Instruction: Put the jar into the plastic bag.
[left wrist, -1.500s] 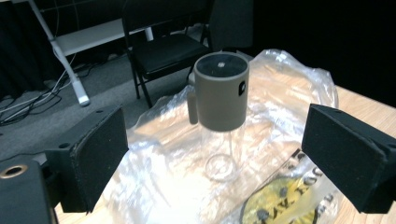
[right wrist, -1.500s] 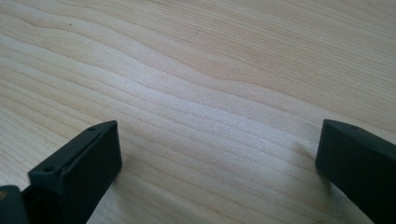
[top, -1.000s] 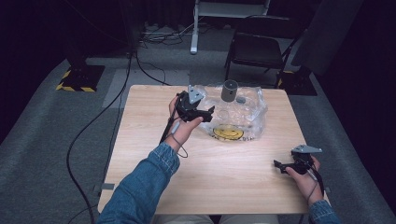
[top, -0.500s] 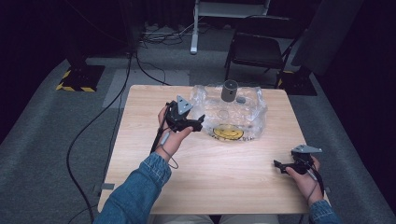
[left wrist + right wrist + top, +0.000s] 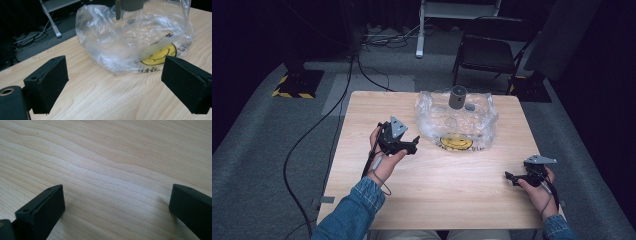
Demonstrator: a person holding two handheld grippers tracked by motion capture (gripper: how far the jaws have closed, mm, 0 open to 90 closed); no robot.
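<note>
A crumpled clear plastic bag (image 5: 457, 122) with a yellow smiley print (image 5: 455, 143) lies on the far half of the wooden table (image 5: 437, 195). A grey cylinder (image 5: 457, 97) stands at the bag's far side. My left gripper (image 5: 414, 143) hovers just left of the bag, open, pointing at it, with nothing between its jaws. In the left gripper view the bag (image 5: 135, 37) lies ahead of the wide-apart jaws and the smiley (image 5: 160, 55) shows through the plastic. My right gripper (image 5: 510, 177) rests low near the table's right front, open, over bare wood (image 5: 112, 170).
A black chair (image 5: 492, 50) and a white stand (image 5: 457, 10) are behind the table. Cables (image 5: 337, 115) run across the grey floor on the left. A yellow-black striped base (image 5: 294, 85) sits at the far left.
My left gripper has drawn back from the bag's far left corner toward the near left and sunk lower. The right gripper has kept still.
</note>
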